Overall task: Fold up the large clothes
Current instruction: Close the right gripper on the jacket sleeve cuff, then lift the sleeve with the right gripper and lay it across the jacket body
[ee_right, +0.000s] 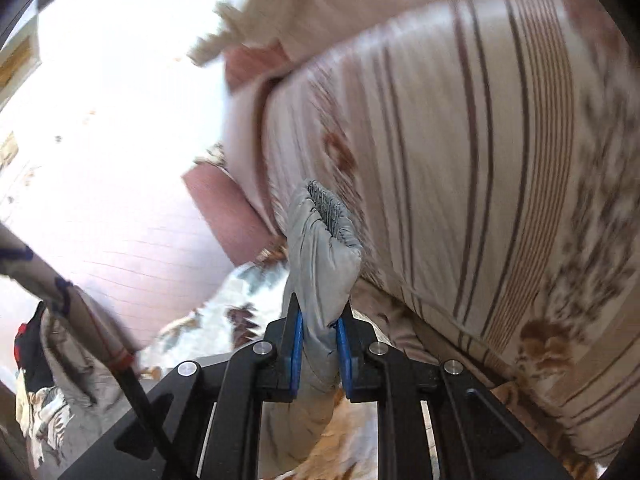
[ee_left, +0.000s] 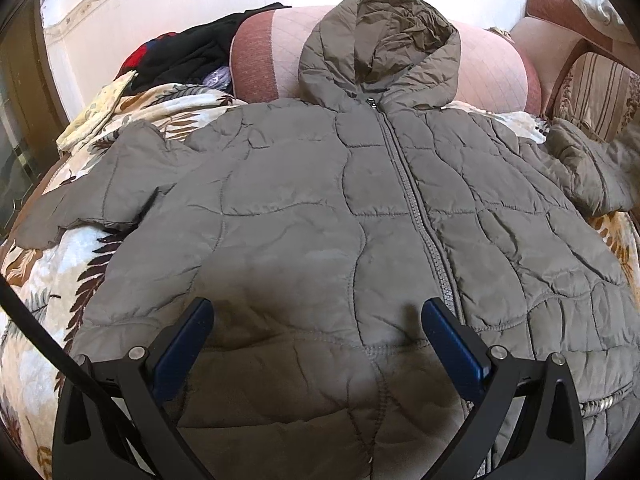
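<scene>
The quilted jacket (ee_left: 320,220) is lying zipped and unfolded on the floral blanket (ee_left: 52,280), the left gripper (ee_left: 318,334) hovering spread above its hem while the right gripper (ee_right: 319,322) is pinching a sleeve cuff (ee_right: 326,236), folding barely beginning.

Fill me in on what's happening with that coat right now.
A person with a gripper in each hand is working on a grey quilted hooded jacket. It lies front up and zipped on a floral blanket, hood against a pink bolster. The left gripper is open, poised over the hem and holding nothing. The right gripper is shut on a sleeve cuff, raised beside a striped cushion. No fold shows in the body yet.
</scene>
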Demonstrator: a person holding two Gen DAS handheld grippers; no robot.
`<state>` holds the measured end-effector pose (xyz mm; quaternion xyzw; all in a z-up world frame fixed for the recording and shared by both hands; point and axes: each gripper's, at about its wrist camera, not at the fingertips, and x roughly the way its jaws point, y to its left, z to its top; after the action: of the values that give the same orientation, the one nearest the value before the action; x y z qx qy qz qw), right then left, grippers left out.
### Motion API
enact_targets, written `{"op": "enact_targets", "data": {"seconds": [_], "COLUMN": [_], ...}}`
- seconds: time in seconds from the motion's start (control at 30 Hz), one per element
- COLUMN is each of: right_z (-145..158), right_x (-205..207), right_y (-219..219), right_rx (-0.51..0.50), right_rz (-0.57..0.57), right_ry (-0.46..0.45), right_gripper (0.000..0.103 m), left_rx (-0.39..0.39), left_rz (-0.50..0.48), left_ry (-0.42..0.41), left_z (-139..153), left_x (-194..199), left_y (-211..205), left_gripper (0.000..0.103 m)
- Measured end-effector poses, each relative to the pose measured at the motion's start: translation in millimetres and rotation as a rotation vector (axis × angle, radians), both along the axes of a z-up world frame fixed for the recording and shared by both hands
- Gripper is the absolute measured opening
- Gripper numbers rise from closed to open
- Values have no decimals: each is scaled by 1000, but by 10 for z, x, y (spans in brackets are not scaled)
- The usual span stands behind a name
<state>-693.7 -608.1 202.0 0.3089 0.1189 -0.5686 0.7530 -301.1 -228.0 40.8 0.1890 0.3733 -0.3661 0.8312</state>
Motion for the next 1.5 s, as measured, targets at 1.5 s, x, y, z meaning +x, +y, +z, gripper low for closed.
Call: {"op": "enact_targets", "data": {"seconds": [1.5], "right_z": [425], "right_x": [3090], "right_y": [2488], "right_rx": [-60], "right_rz": [642], "right_ry": [90], "right_gripper": [16], "left_rx": [-205], "left_rz": [239], "left_ry": [54], "left_z": [501], "left_x": [737], "left_y": [1028], "left_gripper": [103]}}
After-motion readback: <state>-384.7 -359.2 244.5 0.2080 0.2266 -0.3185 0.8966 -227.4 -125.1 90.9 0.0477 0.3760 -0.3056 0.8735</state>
